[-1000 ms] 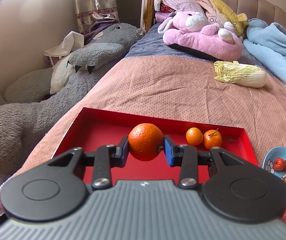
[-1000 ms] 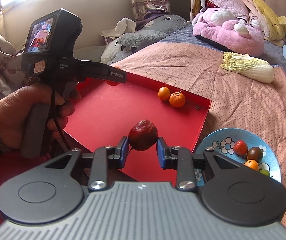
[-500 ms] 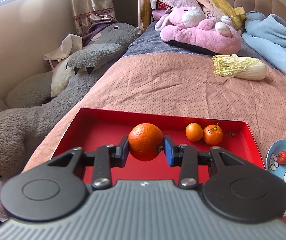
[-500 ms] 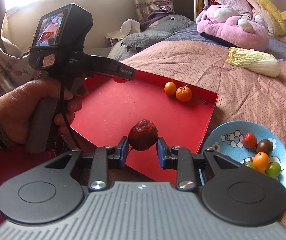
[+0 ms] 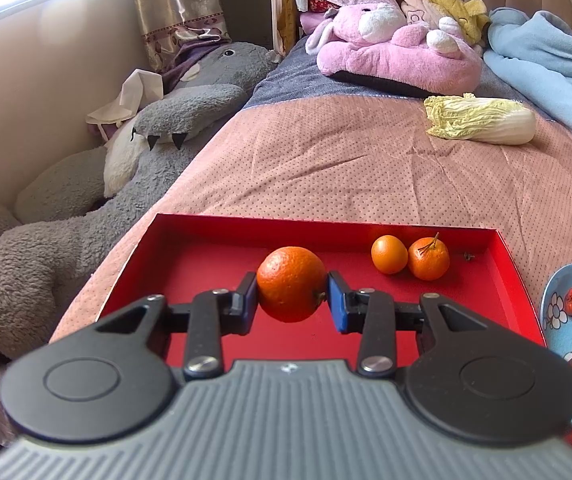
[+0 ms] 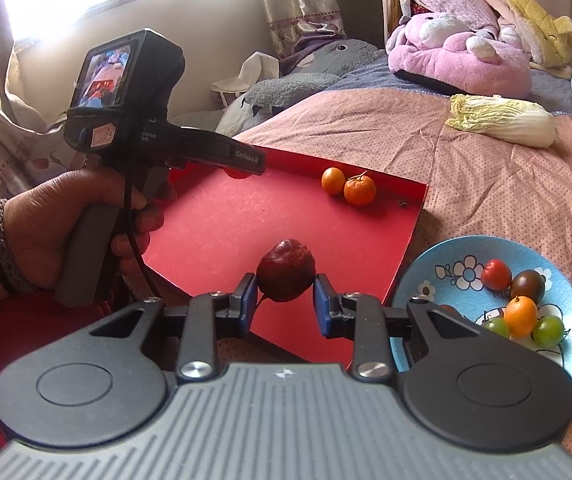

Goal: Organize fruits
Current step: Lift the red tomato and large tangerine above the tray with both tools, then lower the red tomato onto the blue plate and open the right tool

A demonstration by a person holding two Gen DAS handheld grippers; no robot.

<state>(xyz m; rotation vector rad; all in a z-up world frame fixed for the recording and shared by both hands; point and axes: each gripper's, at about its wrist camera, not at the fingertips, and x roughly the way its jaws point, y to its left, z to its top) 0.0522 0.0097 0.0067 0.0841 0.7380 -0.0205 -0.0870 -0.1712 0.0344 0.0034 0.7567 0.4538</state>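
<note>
Holding an orange (image 5: 291, 283) at the middle of the frame, the left gripper (image 5: 292, 300) squeezes its round sides over the red tray (image 5: 206, 256). It looks firm, bumpy and light. The right gripper (image 6: 285, 300) pinches a dark red fruit (image 6: 285, 270), small, shiny and probably soft, so hold it gently.

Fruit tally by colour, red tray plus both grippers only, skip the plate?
Orange: 3 (large orange in left gripper; two small oranges in red tray)
Dark red: 1 (dark red fruit in right gripper)
Total: 4
</note>
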